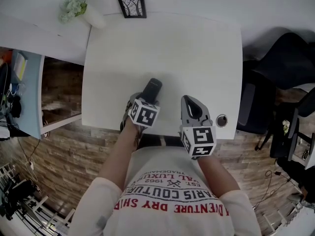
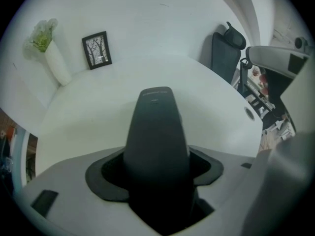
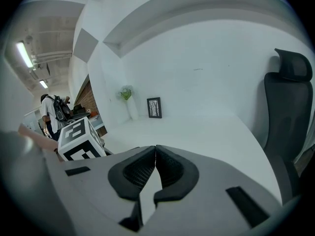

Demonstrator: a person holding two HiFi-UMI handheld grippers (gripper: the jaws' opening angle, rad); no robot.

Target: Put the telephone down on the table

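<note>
Left tool (image 2: 156, 173) grips the dark telephone (image 2: 156, 127), jaws spread by its body, handset angled steeply over the worktop (image 1: 197, 58) near its front edge, right tool (image 3: 153, 168) pinched together and empty; released while nose-down, it likely topples or skids off that edge.

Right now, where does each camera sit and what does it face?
Head view: on the head, steeply down at the table; shows arms, shirt, left gripper, right gripper.
Left gripper view: on the left gripper, along its jaws, shut on the phone, toward the frame.
Right gripper view: on the right gripper, over its shut jaws, across the table.
All three share the frame and vase.
</note>
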